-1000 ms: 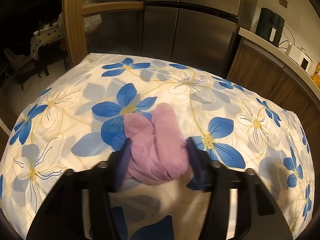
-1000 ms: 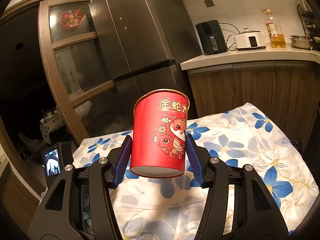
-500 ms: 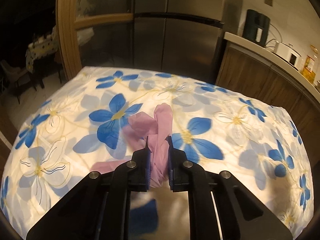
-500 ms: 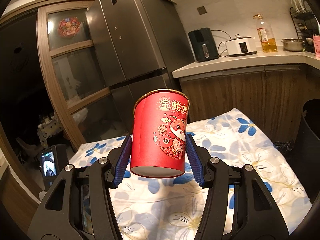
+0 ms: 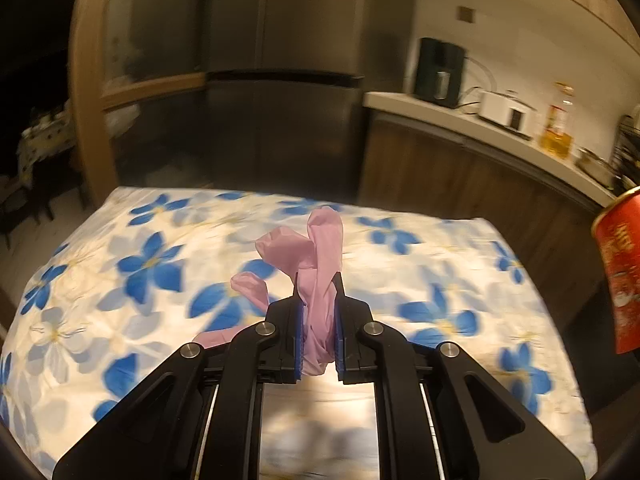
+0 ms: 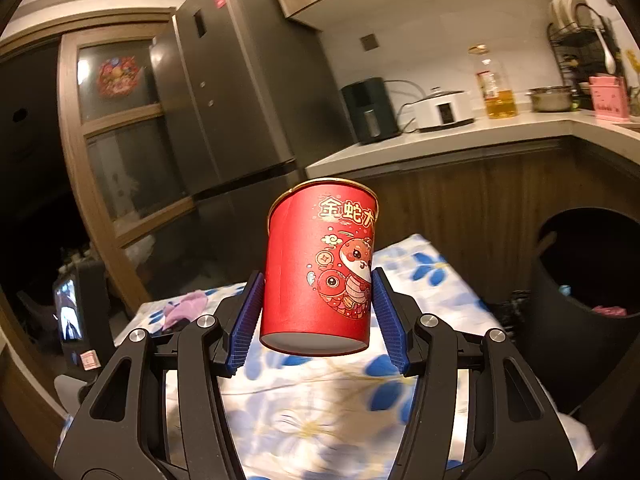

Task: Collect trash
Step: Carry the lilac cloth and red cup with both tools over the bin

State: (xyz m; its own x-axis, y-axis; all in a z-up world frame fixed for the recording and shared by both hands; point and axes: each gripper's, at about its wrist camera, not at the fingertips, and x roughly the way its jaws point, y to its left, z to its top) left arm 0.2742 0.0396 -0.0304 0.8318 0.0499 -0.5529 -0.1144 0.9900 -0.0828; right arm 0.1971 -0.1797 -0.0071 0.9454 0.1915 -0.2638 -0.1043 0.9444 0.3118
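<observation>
We see a crumpled pink plastic bag (image 5: pixel 320 280) pinched upright above the flowered surface (image 5: pixel 120 280), and a red cartoon-printed paper cup (image 6: pixel 320 264) held upright.

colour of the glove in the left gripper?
Pale pink-purple. The glove shows best in the left wrist view, pinched in the left gripper.

Thin pink plastic glove (image 5: pixel 320 264), glossy red paper cup (image 6: pixel 320 264)
</observation>
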